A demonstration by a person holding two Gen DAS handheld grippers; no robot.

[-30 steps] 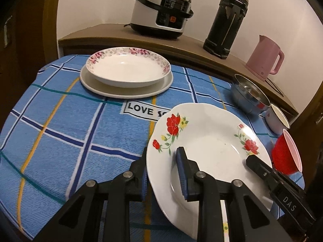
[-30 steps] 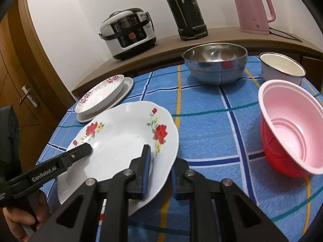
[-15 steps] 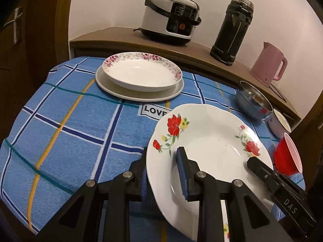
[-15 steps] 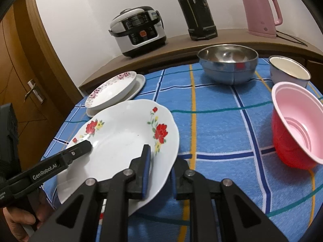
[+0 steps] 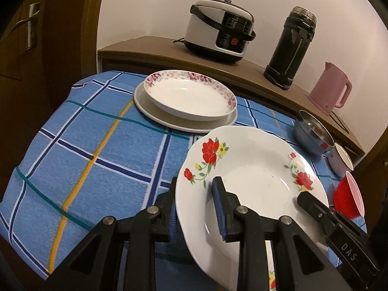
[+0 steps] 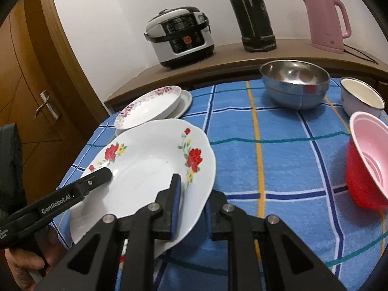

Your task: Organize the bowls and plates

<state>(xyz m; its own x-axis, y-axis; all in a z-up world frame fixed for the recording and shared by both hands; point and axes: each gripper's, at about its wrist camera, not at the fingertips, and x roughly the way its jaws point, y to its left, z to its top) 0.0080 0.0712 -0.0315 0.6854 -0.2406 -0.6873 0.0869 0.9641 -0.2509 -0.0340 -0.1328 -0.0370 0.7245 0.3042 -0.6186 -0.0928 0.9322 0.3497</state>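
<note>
- Left wrist view, far left: a pink-flowered soup plate (image 5: 189,97) already sits nested on a plain cream plate (image 5: 155,112) at the back of the counter (image 5: 97,145), which is covered by a blue checked cloth. That pair looks like the start of the plate stack.
- Centre: the red-flowered plate (image 5: 249,169) is held tilted above the cloth, touching neither the cloth nor the stack. The left tongs (image 5: 196,208) pinch its left rim, one blue pad on top and one beneath.
- Right wrist view: the right tongs (image 6: 191,203) pinch the opposite rim of the same plate (image 6: 150,160), so both pairs carry it together.
- My reading: this plate is bound for the flowered stack, which lies just beyond its far edge, and it is not yet set down.
- Right side: the steel bowl (image 6: 294,84), the white enamel cup (image 6: 361,97) and the red bowl with a pink inside (image 6: 368,165) stand apart from one another, unnested. The bowl half of the job appears untouched.
- Behind, on the wooden ledge (image 6: 230,55), the rice cooker (image 6: 179,36), black flask (image 6: 252,14) and pink kettle (image 6: 325,17) take no part.
</note>
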